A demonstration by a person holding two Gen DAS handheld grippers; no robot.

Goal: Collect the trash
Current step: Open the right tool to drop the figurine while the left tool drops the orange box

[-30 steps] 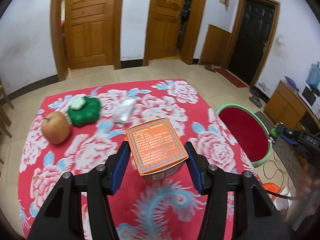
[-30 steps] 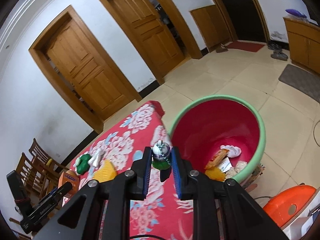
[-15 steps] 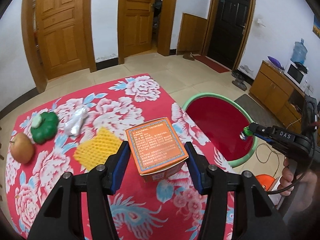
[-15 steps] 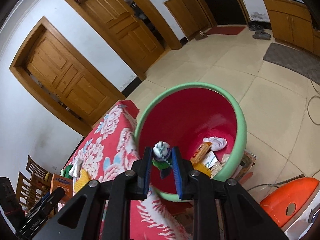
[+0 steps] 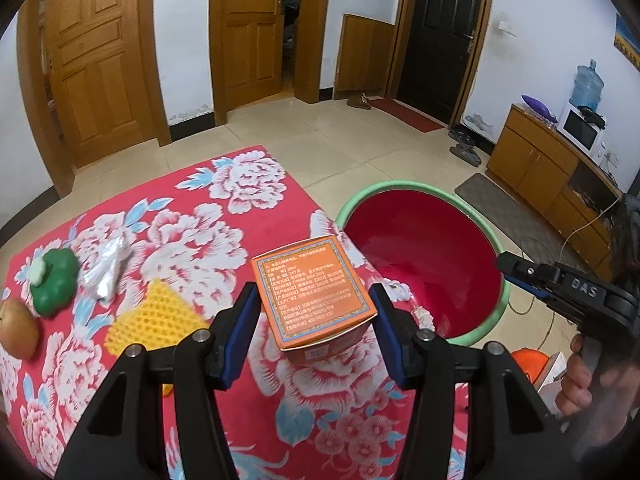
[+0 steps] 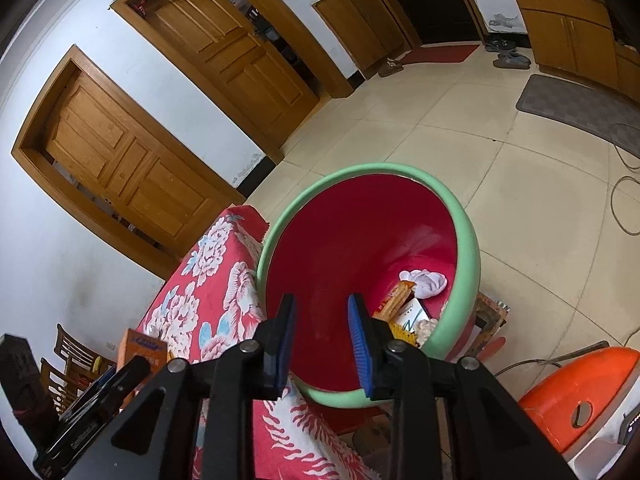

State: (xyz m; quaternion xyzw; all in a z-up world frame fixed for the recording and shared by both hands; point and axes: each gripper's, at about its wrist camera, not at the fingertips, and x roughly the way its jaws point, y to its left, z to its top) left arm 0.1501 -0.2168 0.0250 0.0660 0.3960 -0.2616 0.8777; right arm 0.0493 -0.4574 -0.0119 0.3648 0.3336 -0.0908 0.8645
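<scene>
Left gripper point(image 5: 314, 320): pitched downward over the bench point(image 5: 200, 220), which carries a red floral cloth. Its fingers point(image 5: 240, 334) are part-way apart and clamped on the two sides of an orange box point(image 5: 314, 292), held clear above the cloth with the printed face up. The box sits near the bench edge that faces the bin point(image 5: 424, 256), not yet over it.

Right gripper point(image 6: 320, 340): pitched downward above the near rim of the green-rimmed, red-lined bin point(image 6: 466, 248). Its jaws are opening, with nothing between them; the blue pads frame the bare red wall of the bin. In the left wrist view a hand point(image 5: 576, 384) grips the handle of this gripper at the right edge.

Bin contents: a white crumpled piece point(image 6: 426, 282), an orange packet point(image 6: 394, 300) and a white card lie at the bottom.

On the bench: an apple point(image 5: 16, 328), a green lidded item point(image 5: 54, 282), a silver wrapper point(image 5: 108, 268) and a yellow mesh piece point(image 5: 156, 320).

Change from the earlier frames: the small green-and-white object that sat between the right fingers a second ago is gone from them. The left gripper has swung with the box toward the bin, which now shows larger and nearer the middle of its view.
</scene>
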